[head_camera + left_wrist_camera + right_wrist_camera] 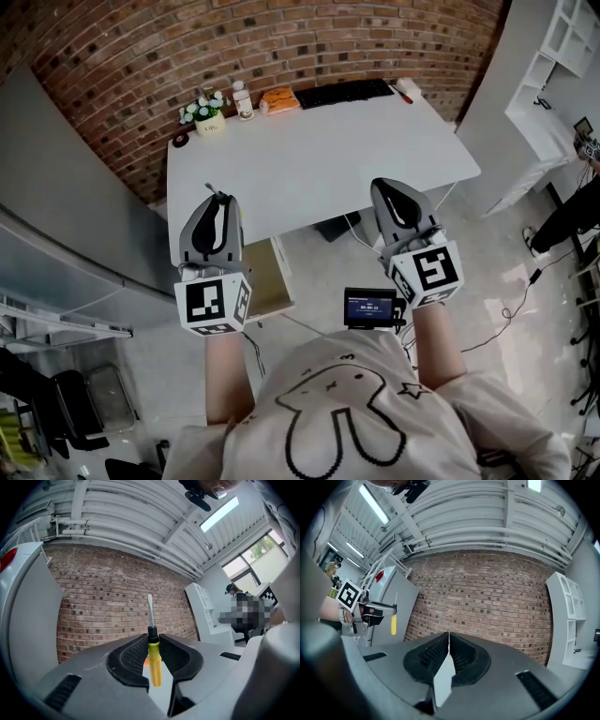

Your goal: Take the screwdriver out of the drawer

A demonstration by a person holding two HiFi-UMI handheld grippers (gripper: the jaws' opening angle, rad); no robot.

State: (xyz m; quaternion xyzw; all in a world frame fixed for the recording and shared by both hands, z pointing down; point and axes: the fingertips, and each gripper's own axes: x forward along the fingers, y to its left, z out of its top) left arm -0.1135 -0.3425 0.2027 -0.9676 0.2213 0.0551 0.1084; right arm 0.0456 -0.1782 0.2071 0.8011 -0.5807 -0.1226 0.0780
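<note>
left gripper is up in the air in front of the person, and it has the screwdriver. in the left gripper view the ribbed black fingers are part-way closed and clamped on it, one pad on each side, right where the black collar meets the yellow handle. the flat-tipped blade sticks out past the fingertips against the brick wall, and the yellow handle runs back between the fingers toward the camera.

over to the right gripper, held up at about the same height, well apart from the left. in its own view the fingers are pressed together with nothing between them. off to the left of that view you can see the other gripper side-on, with the yellow handle hanging below its fingertips and the thin blade standing above them.

from the head view, both grippers hover over the near edge of the white tabletop, with neither touching it. just below the left gripper, a drawer stands pulled out from under the tabletop, its tan inside showing, and the screwdriver is clear of it. along the far edge by the wall sit a small potted plant, a bottle, an orange object and a black keyboard. a small screen glows at the person's chest.
</note>
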